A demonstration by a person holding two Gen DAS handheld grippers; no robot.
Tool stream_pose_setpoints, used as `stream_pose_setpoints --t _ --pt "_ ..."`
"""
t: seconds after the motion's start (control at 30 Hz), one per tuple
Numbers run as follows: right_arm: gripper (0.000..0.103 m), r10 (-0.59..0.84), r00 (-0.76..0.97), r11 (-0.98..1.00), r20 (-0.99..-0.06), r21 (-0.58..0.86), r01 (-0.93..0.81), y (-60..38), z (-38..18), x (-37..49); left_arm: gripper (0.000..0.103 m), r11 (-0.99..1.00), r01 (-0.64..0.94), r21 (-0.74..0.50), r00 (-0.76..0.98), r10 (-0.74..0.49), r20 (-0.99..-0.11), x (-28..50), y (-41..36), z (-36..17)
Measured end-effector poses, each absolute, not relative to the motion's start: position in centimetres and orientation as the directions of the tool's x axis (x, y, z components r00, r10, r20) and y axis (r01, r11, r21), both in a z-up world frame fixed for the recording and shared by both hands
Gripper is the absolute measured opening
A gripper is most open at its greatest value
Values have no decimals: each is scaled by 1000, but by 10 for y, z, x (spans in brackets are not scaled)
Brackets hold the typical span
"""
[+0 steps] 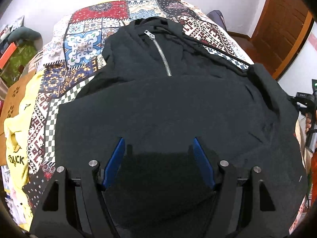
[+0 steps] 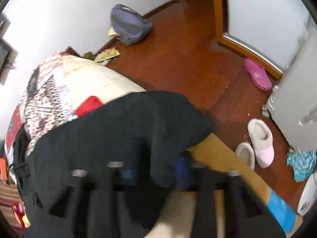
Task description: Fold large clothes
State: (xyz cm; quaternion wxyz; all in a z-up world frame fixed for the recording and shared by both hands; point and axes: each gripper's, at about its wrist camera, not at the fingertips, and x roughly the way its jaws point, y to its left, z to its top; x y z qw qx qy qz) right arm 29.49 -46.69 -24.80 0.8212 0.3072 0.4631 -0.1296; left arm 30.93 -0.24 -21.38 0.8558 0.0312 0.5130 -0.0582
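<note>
My left gripper (image 1: 159, 148) hovers with jaws spread wide over the black zip-neck fabric pullover (image 1: 168, 107), which lies flat on the patchwork-patterned bedspread (image 1: 83, 45). My right gripper (image 2: 158, 168) is blurred; a fold of the pullover's edge hangs between its blue pads (image 2: 181, 170), grip uncertain.

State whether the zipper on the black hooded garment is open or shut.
Shut. In the left wrist view, the silver zipper on the black hooded garment runs as one closed line, its pull at the collar.

"DUCK" in black on the yellow garment (image 1: 16, 138)
</note>
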Motion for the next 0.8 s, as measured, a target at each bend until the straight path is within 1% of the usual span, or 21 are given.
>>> stream_pose_setpoints --t 0.13,0.27,0.4,0.5,0.63,0.8 --pt "9 47 605 818 -795 378 433 -451 -208 287 69 991 129 17 489 -49 -871 301 4 -205" --pt "8 46 686 875 -726 361 322 -418 -155 284 69 993 121 12 510 -52 -859 293 13 -193" --pt "7 119 753 924 -647 350 155 -366 -100 276 69 994 114 3 533 -58 -844 284 21 -180" --pt "7 180 769 944 -614 328 42 -327 -77 272 69 994 111 -3 552 -64 -831 277 27 -170" --pt "7 285 751 941 -596 322 -101 -267 -68 270 69 994 107 -16 569 -75 -819 268 34 -161" --pt "7 379 658 925 -651 297 -238 -193 -97 274 69 995 97 -11 578 -66 -813 255 45 -155"
